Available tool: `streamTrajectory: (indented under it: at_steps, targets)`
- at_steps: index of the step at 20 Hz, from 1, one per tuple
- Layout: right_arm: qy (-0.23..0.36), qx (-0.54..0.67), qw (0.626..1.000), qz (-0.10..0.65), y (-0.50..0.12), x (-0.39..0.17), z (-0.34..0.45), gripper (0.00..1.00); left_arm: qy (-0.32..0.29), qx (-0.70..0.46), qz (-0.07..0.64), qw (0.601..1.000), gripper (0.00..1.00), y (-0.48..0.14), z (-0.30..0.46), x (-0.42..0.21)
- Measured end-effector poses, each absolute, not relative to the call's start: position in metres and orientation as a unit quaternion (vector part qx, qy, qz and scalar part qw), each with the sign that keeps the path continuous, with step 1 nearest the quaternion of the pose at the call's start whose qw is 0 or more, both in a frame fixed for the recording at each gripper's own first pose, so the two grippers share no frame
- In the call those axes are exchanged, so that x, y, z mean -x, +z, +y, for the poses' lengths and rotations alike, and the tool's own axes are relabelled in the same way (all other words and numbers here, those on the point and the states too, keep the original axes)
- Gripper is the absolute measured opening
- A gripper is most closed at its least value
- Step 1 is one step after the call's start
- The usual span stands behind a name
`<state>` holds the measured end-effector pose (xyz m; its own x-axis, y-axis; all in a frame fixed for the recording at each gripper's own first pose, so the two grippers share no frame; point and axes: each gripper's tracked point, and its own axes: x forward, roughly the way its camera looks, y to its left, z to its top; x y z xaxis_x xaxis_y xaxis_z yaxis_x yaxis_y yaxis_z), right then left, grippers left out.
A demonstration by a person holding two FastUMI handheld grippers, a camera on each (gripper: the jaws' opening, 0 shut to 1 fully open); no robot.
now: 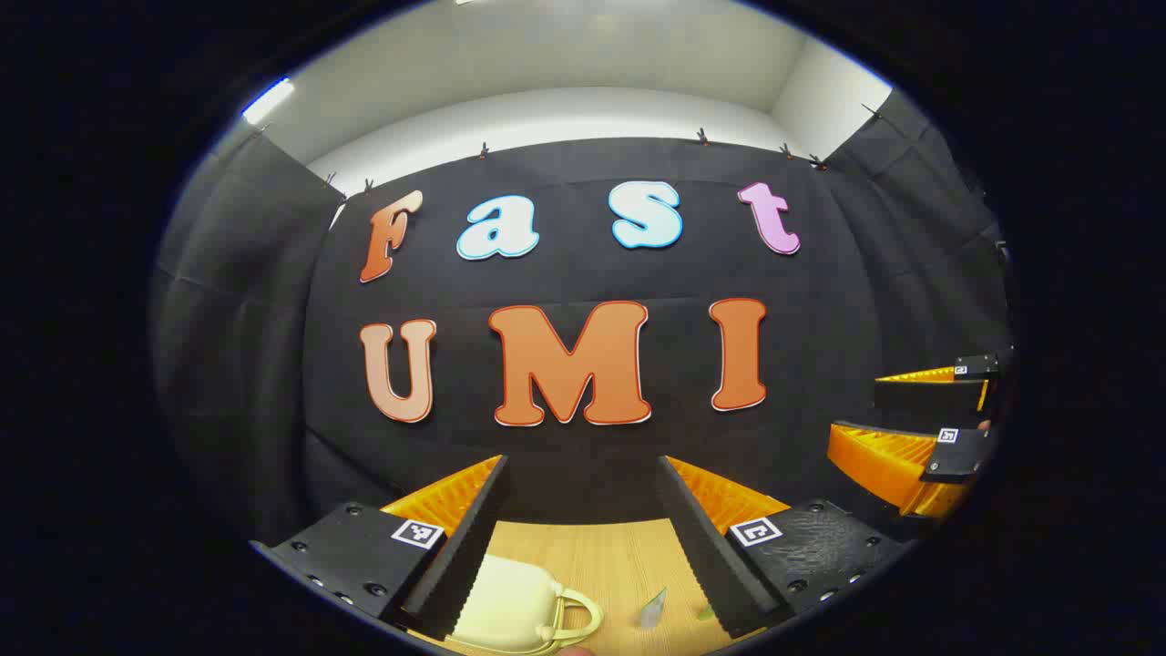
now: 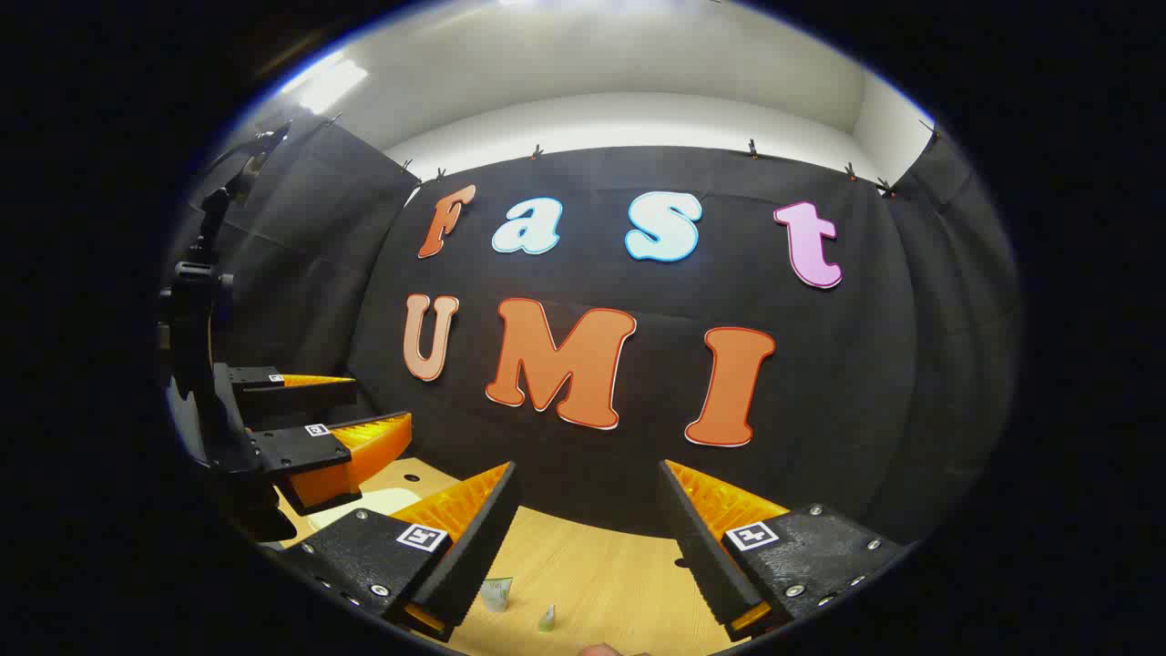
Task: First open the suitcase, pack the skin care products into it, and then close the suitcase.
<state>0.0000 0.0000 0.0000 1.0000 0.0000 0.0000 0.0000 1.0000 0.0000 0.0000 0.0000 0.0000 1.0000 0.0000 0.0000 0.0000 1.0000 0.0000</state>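
Suitcase lies under the wide left claw; right claw wide too.

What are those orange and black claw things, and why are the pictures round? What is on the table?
Each claw is a grabbing tool that a person holds, one in each hand. A small camera rides on each tool and looks out along its two fingers, and its lens makes the picture round.

In the left gripper view, the left tool sits at the bottom with its fingers apart, holding nothing. The other tool shows far off at the right edge.

In the right gripper view, the right tool is open and empty too.

Below them is a wooden table. On it lies a pale yellow suitcase with a handle, seemingly still closed. Nearby are small skin care items, too tiny to tell apart.
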Motion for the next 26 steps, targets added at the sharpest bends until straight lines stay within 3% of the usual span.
streamTrajectory:
  at_steps: [5, 10, 11, 12, 26]
  targets:
    - [0.029, -0.011, 0.999, 0.01, -0.014, -0.015, 0.0, 0.98, 0.027, -0.009, 0.004, 1.0, 0.98, -0.006, -0.003, -0.008]
    - [0.048, -0.018, 0.999, 0.008, -0.022, -0.016, -0.007, 0.92, 0.04, -0.01, 0.006, 0.999, 0.98, -0.01, -0.013, -0.016]
    - [0.049, -0.02, 0.999, 0.009, -0.025, -0.014, -0.009, 0.99, 0.044, -0.011, 0.007, 0.999, 0.98, -0.013, -0.016, -0.014]
    - [0.052, -0.024, 0.998, 0.01, -0.028, -0.014, -0.01, 0.95, 0.045, -0.013, 0.007, 0.999, 0.98, -0.014, -0.018, -0.012]
    - [0.033, -0.03, 0.999, 0.013, -0.048, -0.003, -0.054, 0.95, 0.04, -0.064, 0.036, 0.996, 1.0, -0.04, -0.042, -0.012]
